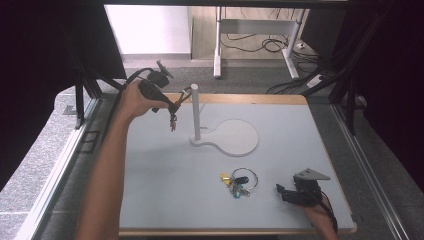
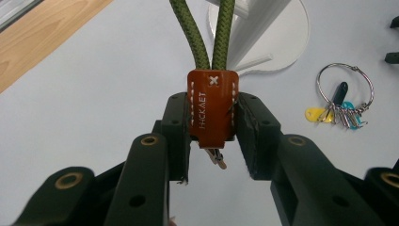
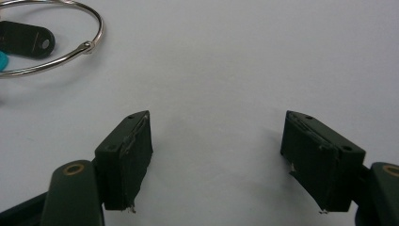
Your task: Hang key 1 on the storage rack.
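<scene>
So over on the left, the left claw (image 1: 172, 111) is hanging up around 10 o'clock on the counter (image 1: 165, 175), just beside the white post (image 1: 195, 111). In the left gripper view it's pinching the orange leather tab (image 2: 212, 106) of a keychain, jaws closed on both sides of it, with the green cord loop (image 2: 202, 33) running up and away toward the post. My read is the loop is being hooked over that post. The risk: the grip is sitting low on the tab, so if the cord is snagging on the post top, the tab could be sliding out, or the light stand base (image 1: 235, 137) could be tipping.

Moving right, the key ring (image 1: 243, 180) with its coloured tags is lying flat around 5 o'clock. Farther right, the right claw (image 1: 283, 191) is resting on the counter near the front edge, jaws spread wide with nothing between them, pointing at the ring but well short of touching.
</scene>
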